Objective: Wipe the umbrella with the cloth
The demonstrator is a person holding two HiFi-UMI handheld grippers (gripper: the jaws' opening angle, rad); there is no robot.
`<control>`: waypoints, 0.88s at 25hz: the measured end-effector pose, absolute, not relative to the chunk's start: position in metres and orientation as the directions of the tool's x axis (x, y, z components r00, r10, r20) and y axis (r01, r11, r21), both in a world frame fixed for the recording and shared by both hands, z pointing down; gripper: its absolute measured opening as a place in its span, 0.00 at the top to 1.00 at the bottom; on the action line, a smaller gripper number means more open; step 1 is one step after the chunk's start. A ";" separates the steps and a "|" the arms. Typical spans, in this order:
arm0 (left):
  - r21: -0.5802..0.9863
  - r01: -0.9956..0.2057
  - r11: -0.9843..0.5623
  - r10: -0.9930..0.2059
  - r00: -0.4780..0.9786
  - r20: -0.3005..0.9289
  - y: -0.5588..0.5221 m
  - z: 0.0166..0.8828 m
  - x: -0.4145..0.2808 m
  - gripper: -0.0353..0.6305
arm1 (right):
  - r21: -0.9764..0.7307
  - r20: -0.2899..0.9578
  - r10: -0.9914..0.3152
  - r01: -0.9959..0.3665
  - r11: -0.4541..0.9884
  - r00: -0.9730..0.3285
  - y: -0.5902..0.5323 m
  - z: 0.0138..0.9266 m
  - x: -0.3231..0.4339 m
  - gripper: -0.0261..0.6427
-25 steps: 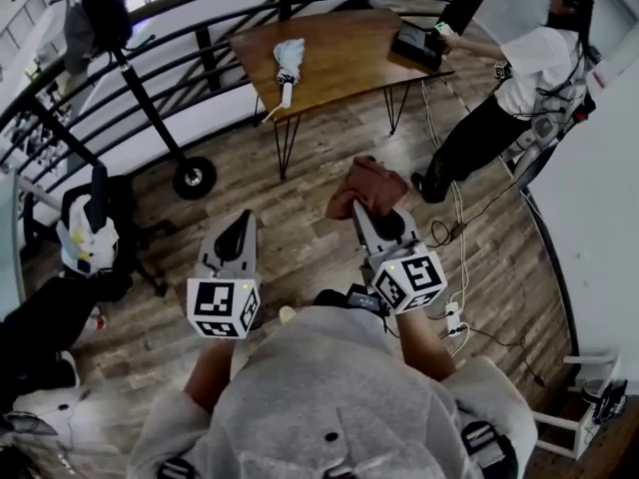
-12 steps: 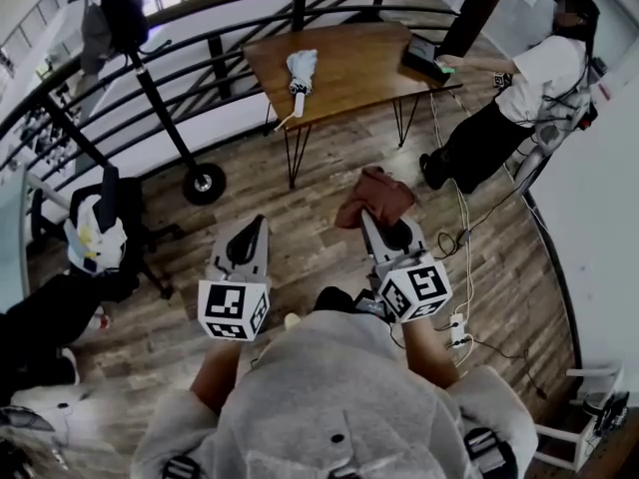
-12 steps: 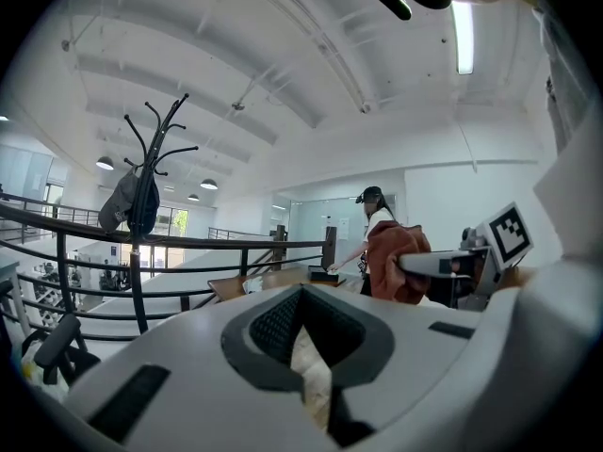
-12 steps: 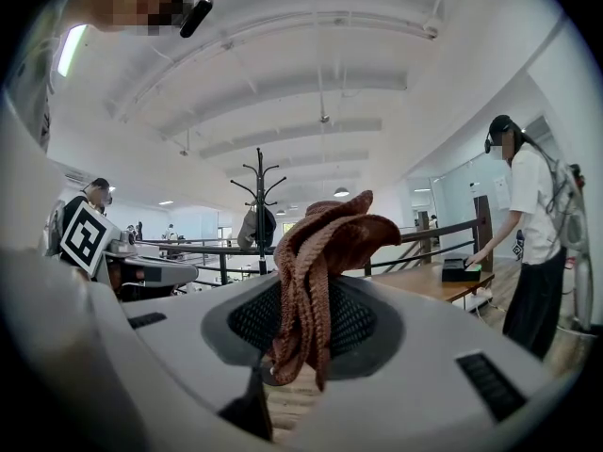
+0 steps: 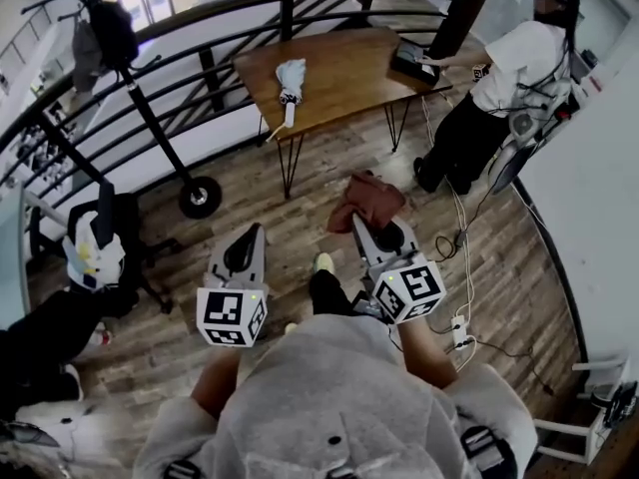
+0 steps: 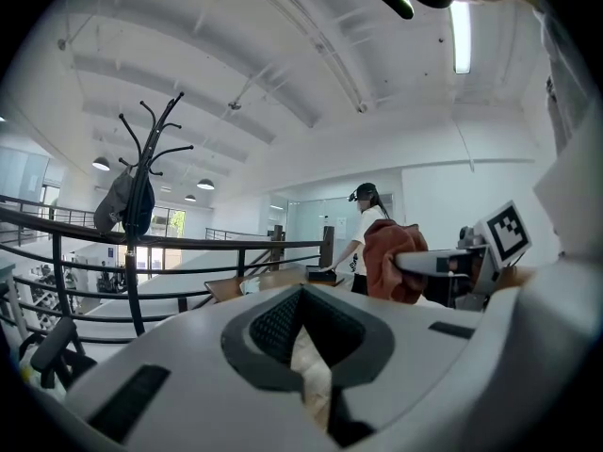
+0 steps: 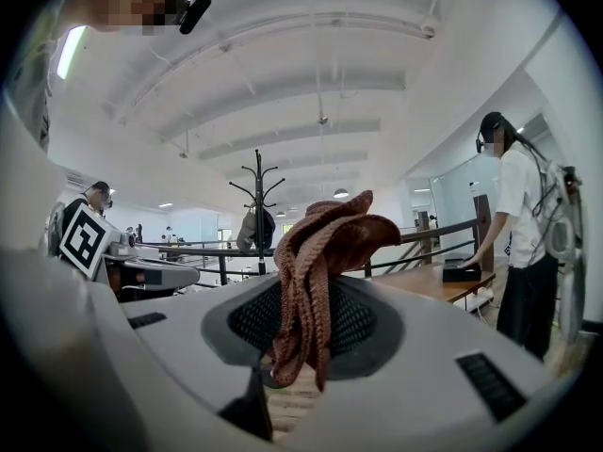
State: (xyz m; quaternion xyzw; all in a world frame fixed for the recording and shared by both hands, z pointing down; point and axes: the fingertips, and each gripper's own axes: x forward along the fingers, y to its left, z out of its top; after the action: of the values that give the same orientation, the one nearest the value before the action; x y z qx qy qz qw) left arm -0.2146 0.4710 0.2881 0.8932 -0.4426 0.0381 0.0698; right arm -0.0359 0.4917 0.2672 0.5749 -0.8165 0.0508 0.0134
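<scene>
Left tongs (image 5: 252,232): clenched, nothing held.
Right tongs (image 5: 361,220): clenched on brown cloth (image 5: 365,198).
Umbrella (image 5: 290,76): folded, laid on far desk (image 5: 349,63).

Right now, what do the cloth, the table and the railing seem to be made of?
The cloth looks like a reddish-brown knitted or woven fabric, matte; ribbed strands show in its folds. The table has a top that looks like brown wood or veneer, smooth, with lighter streaks. The railing has dark smooth bars, likely painted metal.
</scene>
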 end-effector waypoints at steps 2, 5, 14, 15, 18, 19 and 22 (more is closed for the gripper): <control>0.088 -0.795 -0.601 -0.786 0.607 0.120 0.467 0.286 -0.210 0.93 | -0.062 0.073 -0.940 -0.942 0.330 -0.334 0.490 0.266 -0.030 0.78; 0.094 -0.797 -0.597 -0.787 0.604 0.123 0.463 0.288 -0.210 0.93 | -0.064 0.076 -0.939 -0.941 0.332 -0.336 0.485 0.268 -0.029 0.78; 0.068 -0.804 -0.591 -0.795 0.594 0.119 0.439 0.286 -0.190 0.93 | -0.067 0.060 -0.934 -0.935 0.348 -0.352 0.461 0.271 -0.010 0.78; 0.069 -0.804 -0.591 -0.795 0.594 0.121 0.435 0.287 -0.188 0.93 | -0.075 0.059 -0.934 -0.935 0.348 -0.352 0.458 0.272 -0.007 0.78; 0.078 -0.802 -0.592 -0.792 0.597 0.129 0.422 0.291 -0.182 0.93 | -0.091 0.068 -0.938 -0.939 0.333 -0.339 0.445 0.278 0.005 0.78; 0.079 -0.801 -0.593 -0.790 0.598 0.132 0.417 0.291 -0.180 0.93 | -0.089 0.071 -0.940 -0.941 0.326 -0.333 0.439 0.279 0.009 0.78; 0.078 -0.799 -0.596 -0.787 0.601 0.143 0.405 0.293 -0.171 0.93 | -0.088 0.073 -0.942 -0.943 0.320 -0.326 0.426 0.280 0.019 0.78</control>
State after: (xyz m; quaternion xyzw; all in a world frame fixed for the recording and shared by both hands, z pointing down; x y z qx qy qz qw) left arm -0.1712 0.4049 0.2933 0.8921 -0.4444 0.0470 0.0670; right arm 0.0190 0.4263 0.2795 0.5803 -0.8124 0.0573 0.0043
